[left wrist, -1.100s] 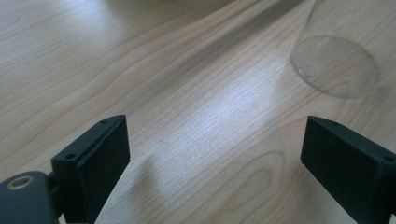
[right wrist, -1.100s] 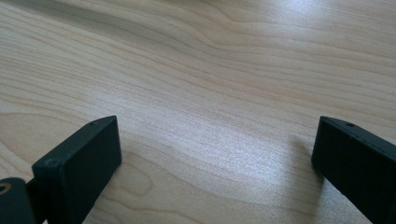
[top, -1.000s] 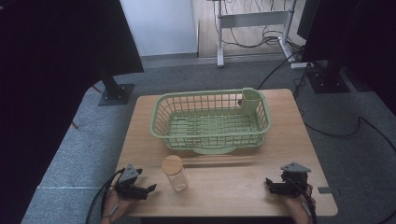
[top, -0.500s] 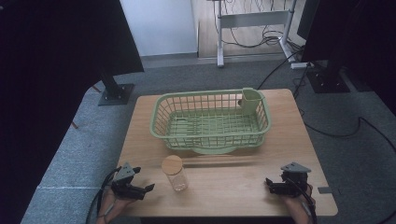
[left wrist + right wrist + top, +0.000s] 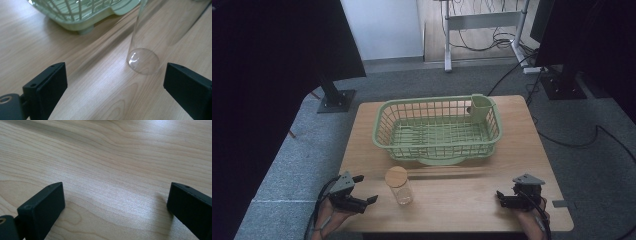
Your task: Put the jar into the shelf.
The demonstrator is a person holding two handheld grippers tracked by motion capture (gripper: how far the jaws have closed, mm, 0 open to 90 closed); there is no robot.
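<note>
Jar stands upright on the table, long axis vertical, wooden lid up, near front edge just in front of the green basket. Versus 0.5 s ago my left gripper sits slightly nearer the jar; right gripper unchanged. Both have jaws spread wide, holding nothing. Jar is just right of the left jaws, well apart from the right gripper.

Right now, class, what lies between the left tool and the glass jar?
Only bare wooden table: the left gripper view shows the open left tool short of the glass jar, touching nothing.
</note>
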